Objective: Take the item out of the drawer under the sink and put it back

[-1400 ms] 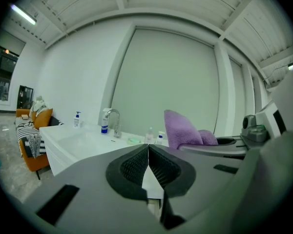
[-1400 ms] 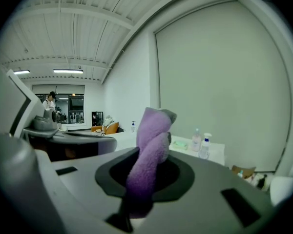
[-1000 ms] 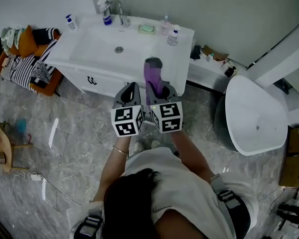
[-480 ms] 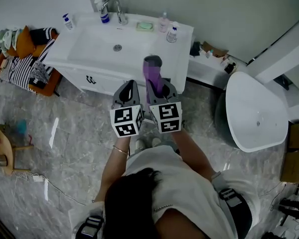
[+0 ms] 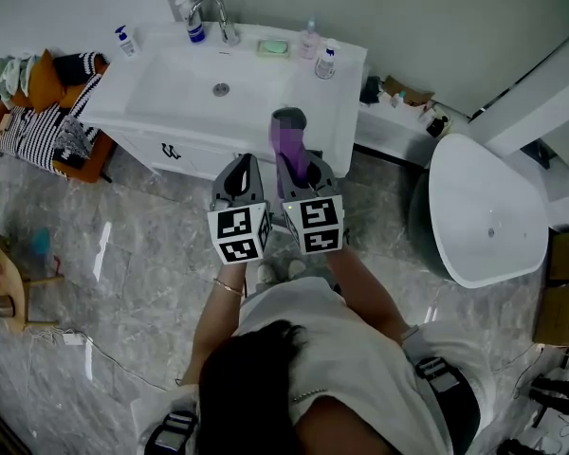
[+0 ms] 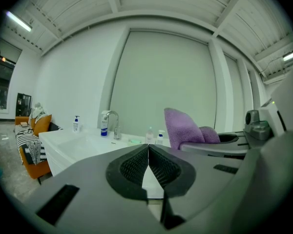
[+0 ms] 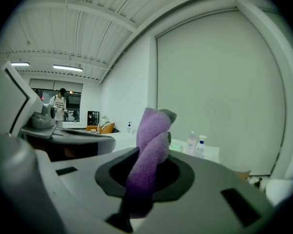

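A rolled purple towel [image 5: 288, 143] stands up between the jaws of my right gripper [image 5: 293, 162], which is shut on it; in the right gripper view the purple towel [image 7: 150, 147] rises out of the black pads. My left gripper [image 5: 242, 165] hangs just left of it, jaws pressed together with nothing in them, as the left gripper view shows at the left gripper [image 6: 148, 148]. Both are held in front of the white sink cabinet [image 5: 175, 83]. Its drawer front [image 5: 185, 154] with a dark handle looks closed.
Bottles [image 5: 327, 62], a green soap dish [image 5: 275, 48] and a faucet [image 5: 224, 19] stand on the sink top. An orange chair with striped cloth [image 5: 52, 117] is at the left, a white rounded fixture [image 5: 484, 221] at the right, a small wooden table [image 5: 2, 287] far left.
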`<state>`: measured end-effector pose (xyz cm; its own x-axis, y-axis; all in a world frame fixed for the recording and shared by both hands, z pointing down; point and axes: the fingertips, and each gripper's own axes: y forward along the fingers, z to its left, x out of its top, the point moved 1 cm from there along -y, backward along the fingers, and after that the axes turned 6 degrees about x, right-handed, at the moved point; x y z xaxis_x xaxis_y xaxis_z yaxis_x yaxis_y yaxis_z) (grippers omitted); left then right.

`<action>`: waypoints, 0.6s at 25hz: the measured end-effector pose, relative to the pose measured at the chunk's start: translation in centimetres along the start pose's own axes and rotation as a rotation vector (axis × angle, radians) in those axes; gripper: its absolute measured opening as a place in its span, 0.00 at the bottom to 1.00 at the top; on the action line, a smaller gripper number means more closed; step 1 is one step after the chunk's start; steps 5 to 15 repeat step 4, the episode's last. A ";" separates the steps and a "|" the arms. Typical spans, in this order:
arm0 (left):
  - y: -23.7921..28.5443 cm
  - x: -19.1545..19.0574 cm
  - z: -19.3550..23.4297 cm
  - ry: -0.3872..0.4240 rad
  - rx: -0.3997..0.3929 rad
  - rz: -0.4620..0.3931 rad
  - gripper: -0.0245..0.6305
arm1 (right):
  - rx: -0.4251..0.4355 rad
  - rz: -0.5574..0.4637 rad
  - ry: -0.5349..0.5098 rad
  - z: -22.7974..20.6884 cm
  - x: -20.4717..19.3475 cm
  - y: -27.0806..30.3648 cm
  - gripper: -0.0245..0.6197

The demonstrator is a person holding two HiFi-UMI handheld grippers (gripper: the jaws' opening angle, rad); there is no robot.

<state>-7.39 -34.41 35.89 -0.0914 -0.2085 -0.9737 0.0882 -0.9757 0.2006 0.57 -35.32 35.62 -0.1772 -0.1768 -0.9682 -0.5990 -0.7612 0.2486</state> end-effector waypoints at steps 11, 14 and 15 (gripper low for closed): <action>-0.2 -0.3 -0.2 -0.019 -0.005 0.013 0.04 | 0.000 0.009 -0.003 0.0 -0.3 0.0 0.16; -0.2 -0.3 -0.2 -0.019 -0.005 0.013 0.04 | 0.000 0.009 -0.003 0.0 -0.3 0.0 0.16; -0.2 -0.3 -0.2 -0.019 -0.005 0.013 0.04 | 0.000 0.009 -0.003 0.0 -0.3 0.0 0.16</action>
